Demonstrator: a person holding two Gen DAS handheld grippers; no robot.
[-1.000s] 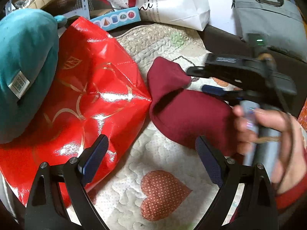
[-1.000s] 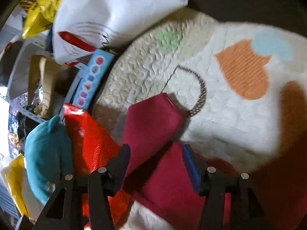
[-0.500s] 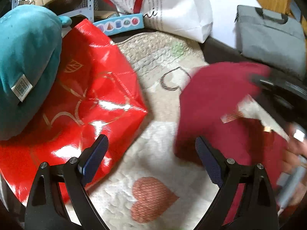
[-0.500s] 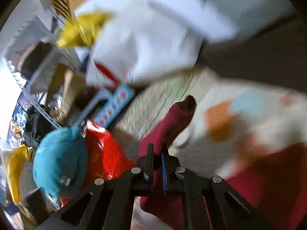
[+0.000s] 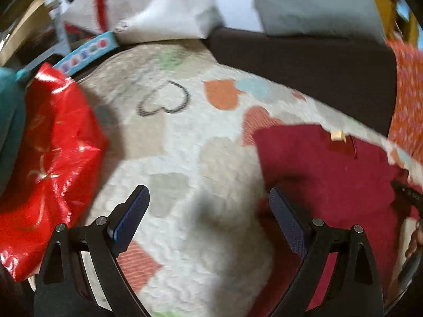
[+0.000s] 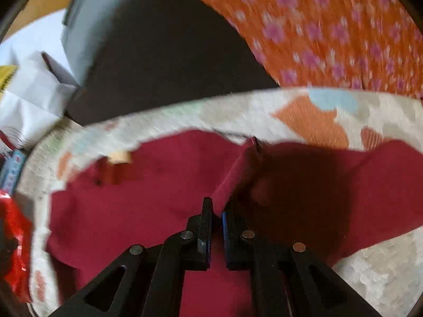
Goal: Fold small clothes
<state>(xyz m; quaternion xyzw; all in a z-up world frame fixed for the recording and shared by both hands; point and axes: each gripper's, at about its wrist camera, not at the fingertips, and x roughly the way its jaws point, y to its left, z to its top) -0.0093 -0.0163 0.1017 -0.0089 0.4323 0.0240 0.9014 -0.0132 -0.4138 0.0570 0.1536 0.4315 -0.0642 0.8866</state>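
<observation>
Maroon garment [image 6: 148,206] lies spread on the heart-print quilt [image 5: 185,158], one fold pinched in the clenched right gripper [image 6: 216,219]. Left gripper [image 5: 208,211] hangs released over bare quilt, garment at its 3 o'clock, red bag [image 5: 53,158] at 9.

A cream quilted mat [image 5: 185,142] printed with hearts in orange, pale blue, green and grey covers the work surface; beyond its far edge lies a dark brown surface [image 5: 304,60]. At the back stand a white paper bag [image 5: 148,8] and a grey fabric case [image 5: 312,2]; a glossy red bag [image 5: 50,163] crowds the left, beside something teal [image 5: 9,121]; orange flowered fabric [image 6: 330,26] hangs at the right.
</observation>
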